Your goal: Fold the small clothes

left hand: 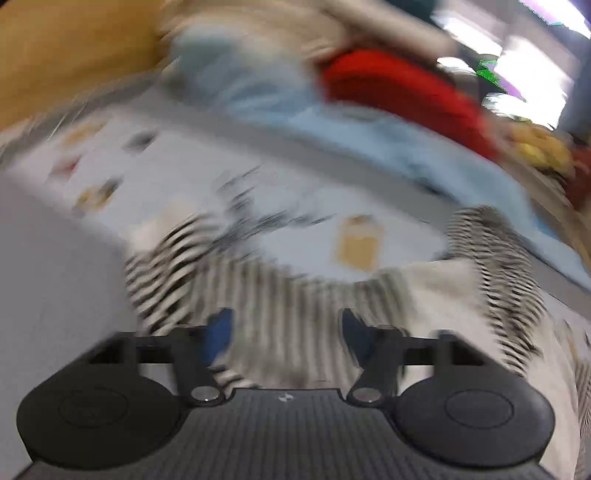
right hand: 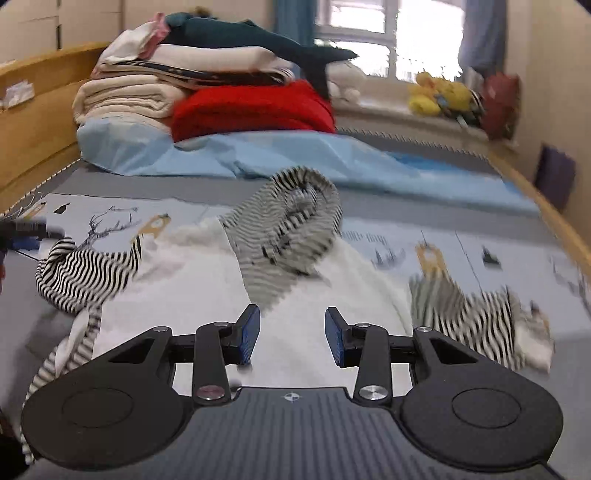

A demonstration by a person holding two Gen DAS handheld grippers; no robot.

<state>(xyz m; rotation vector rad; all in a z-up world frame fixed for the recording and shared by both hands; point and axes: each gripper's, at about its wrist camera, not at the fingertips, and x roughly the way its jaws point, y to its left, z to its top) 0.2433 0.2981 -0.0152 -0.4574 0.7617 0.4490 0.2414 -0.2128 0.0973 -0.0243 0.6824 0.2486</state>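
Across the bed [right hand: 480, 251], no writing reads beside the striped garment [right hand: 288, 236].

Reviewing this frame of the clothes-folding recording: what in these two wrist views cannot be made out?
- Left wrist view: motion blur smears everything; whether the left gripper touches the striped garment cannot be told.
- Right wrist view: the garment's right sleeve is blurred, its lie unclear.
- Right wrist view: the garment's near edge is hidden by the right gripper.
- Right wrist view: a dark object is cut off at the left edge.

bed [right hand: 461, 236] | wooden headboard [right hand: 37, 122] | bright window [right hand: 354, 26] | blue curtains [right hand: 484, 33]
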